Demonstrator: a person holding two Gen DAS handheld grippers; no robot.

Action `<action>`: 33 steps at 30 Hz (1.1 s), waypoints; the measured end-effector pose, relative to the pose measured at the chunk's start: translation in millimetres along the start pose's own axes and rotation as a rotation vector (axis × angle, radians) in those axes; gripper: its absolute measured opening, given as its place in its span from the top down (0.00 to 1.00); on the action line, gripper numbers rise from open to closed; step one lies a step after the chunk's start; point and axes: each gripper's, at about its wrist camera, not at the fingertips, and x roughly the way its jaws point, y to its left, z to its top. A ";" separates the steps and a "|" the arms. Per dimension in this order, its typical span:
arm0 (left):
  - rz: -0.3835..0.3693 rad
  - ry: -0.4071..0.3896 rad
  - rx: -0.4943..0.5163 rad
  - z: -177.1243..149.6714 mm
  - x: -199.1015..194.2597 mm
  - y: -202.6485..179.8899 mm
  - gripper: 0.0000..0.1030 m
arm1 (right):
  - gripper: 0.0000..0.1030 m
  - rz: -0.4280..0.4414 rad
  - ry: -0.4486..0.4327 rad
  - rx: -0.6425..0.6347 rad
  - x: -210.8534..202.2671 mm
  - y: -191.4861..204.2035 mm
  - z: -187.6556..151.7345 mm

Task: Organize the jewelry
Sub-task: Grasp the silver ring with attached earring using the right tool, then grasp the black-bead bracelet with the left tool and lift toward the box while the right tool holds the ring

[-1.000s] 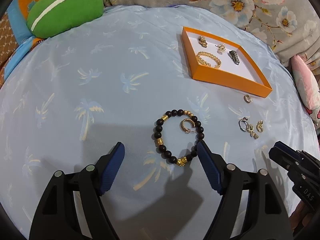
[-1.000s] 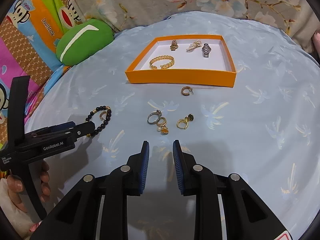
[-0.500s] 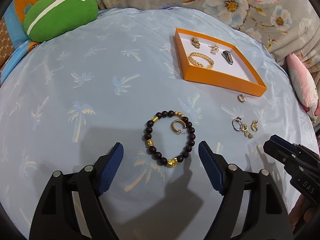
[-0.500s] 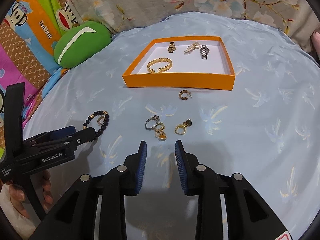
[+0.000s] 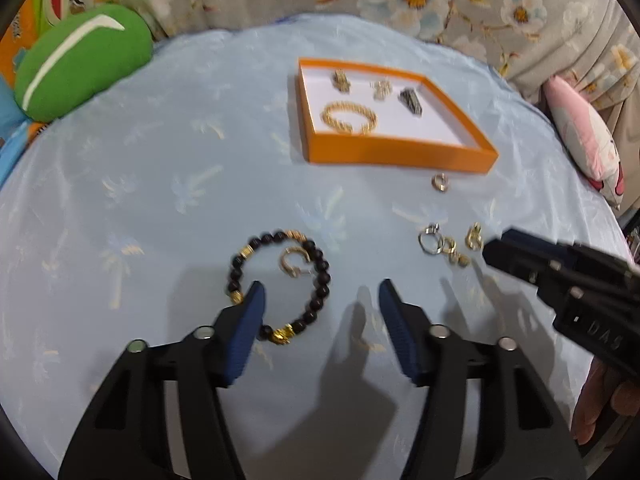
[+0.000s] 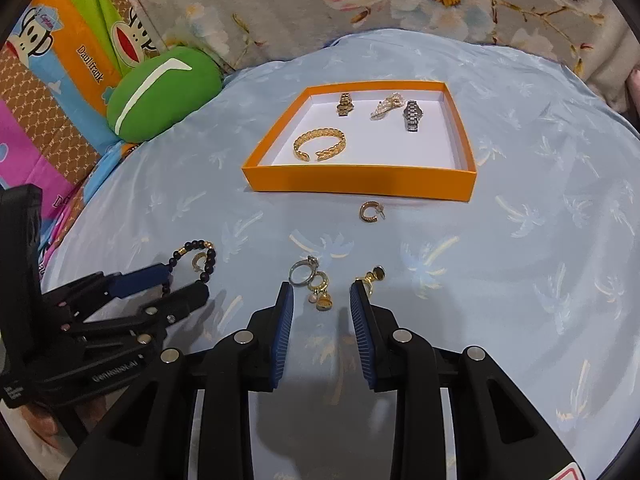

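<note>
Four pieces in orange tray (image 6: 360, 182), one beaded bracelet (image 5: 280, 284), left tool (image 5: 320, 296) open, right tool (image 6: 322, 292) open

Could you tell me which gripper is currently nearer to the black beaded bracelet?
Left. The left gripper is open right at the black beaded bracelet, one finger overlapping its beads. The right gripper is open farther to the right, at the ring and earring cluster.

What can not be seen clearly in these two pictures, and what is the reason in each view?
- Beaded bracelet: left wrist view, the left claw finger covers some beads; right wrist view, that claw hides its lower half.
- Dangling earring: right wrist view, too small to read details.
- Pieces in the orange box: left wrist view, motion blur.
- Right claw: left wrist view, cut off by the right edge.
</note>
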 end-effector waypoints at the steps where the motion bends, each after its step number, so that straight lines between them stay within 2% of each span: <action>1: 0.006 -0.008 0.004 -1.1 0.5 -0.5 0.56 | 0.72 0.000 0.002 -0.008 2.8 1.5 2.3; 3: 0.003 -0.006 0.020 -2.4 1.6 -3.8 0.58 | 0.72 0.001 0.006 -0.019 7.0 3.4 5.8; 4: 0.001 -0.006 0.024 -3.1 1.5 -4.2 0.67 | 0.72 0.003 0.007 -0.022 10.2 4.2 8.0; 8: -0.015 -0.001 0.029 -3.3 2.7 -3.7 0.92 | 0.72 0.008 0.021 -0.029 23.4 5.3 14.8; 16: -0.068 0.000 0.020 -5.0 -4.3 -6.0 0.93 | 0.72 -0.003 0.065 -0.079 46.0 10.5 15.3; 22: -0.092 -0.023 0.014 0.5 -18.1 -7.8 0.93 | 0.73 -0.005 0.065 -0.106 48.9 16.9 14.7; 25: -0.108 -0.036 0.005 4.9 -25.4 -7.4 0.93 | 0.81 -0.025 0.063 -0.132 48.8 20.3 13.4; 29: -0.131 -0.051 -0.014 9.0 -35.0 -6.1 0.93 | 0.82 -0.021 0.060 -0.127 47.7 19.4 12.4; 30: -0.134 -0.055 -0.017 10.1 -37.0 -4.9 0.93 | 0.84 -0.019 0.059 -0.126 47.6 19.1 12.4; 31: -0.136 -0.059 -0.019 11.1 -38.9 -4.5 0.93 | 0.92 -0.014 0.053 -0.121 46.3 18.4 12.8; 33: -0.140 -0.066 -0.024 12.9 -43.0 -3.8 0.93 | 0.95 -0.007 0.049 -0.109 44.5 17.0 14.5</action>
